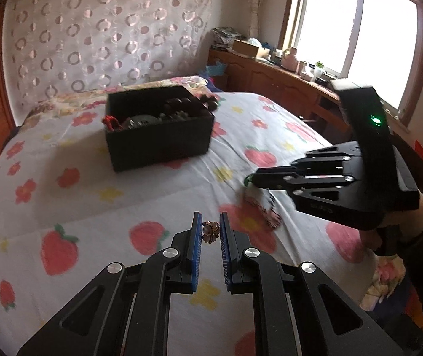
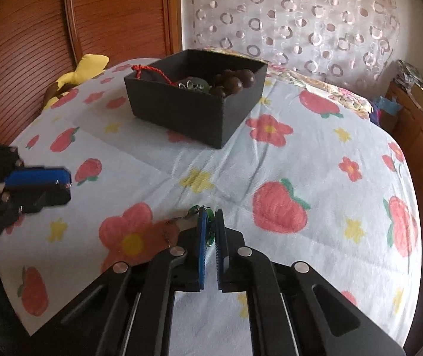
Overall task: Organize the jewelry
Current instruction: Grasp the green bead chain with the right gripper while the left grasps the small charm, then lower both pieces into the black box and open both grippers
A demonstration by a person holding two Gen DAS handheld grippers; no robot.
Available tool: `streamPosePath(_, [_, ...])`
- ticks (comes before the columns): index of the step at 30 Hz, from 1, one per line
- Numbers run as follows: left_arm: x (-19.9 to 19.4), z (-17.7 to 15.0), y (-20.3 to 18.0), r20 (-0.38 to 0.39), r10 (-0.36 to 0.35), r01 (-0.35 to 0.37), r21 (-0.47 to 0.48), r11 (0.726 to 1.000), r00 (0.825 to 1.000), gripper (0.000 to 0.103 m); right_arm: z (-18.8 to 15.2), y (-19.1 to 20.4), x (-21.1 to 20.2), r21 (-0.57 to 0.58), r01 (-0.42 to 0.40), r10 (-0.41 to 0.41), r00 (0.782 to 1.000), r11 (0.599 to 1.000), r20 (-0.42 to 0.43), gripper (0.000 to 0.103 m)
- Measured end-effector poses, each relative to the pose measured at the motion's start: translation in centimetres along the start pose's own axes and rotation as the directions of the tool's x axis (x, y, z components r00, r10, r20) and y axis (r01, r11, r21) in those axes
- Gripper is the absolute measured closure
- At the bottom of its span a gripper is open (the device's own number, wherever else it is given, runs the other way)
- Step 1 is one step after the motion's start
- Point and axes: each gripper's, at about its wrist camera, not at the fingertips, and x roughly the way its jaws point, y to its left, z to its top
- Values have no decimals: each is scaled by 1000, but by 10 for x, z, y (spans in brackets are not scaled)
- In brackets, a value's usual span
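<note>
- Left wrist view: a black box (image 1: 159,127) sits on the bed (image 1: 63,178) at about 11 o'clock from the fingertips, open at the top. Inside lie dark brown beads (image 1: 181,103), a grey-green piece and a red cord (image 1: 111,121) hanging over its near-left rim.
- The left hand-held gripper (image 1: 210,231) is closed on a small gold-brown brooch (image 1: 210,232), rounded and flower-like, held at the very tips of the blue pads above the sheet.
- At 2 o'clock the right hand-held gripper (image 1: 251,181) is seen from the side, a green bit at its tip; a person's hand (image 1: 418,216) holds it. A wooden cabinet (image 1: 285,80) with clutter stands under the window.
- Right wrist view: the same box (image 2: 196,109) lies at 12 o'clock, well apart, with beads (image 2: 233,81) and cord (image 2: 149,72) showing.
- The right hand-held gripper (image 2: 210,231) is clamped on a green glassy pendant (image 2: 210,218); a brown tag (image 2: 164,233) trails to 9 o'clock on the sheet.
- The left hand-held gripper (image 2: 63,185) shows at 9 o'clock, blurred. A yellow cloth (image 2: 84,69) lies by the bed's far-left edge.
</note>
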Motion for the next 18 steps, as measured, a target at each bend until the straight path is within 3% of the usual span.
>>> streamPosePath(11, [3,54,38,41,90,-90,-4,996,995,92,69,-2,-59,-30,27,-20,979,999,205,97])
streamPosePath(18, [16,83,58,46,128,-127,-27,991,991,92,115,0,-71,-49,33,-18,963,998,267,97])
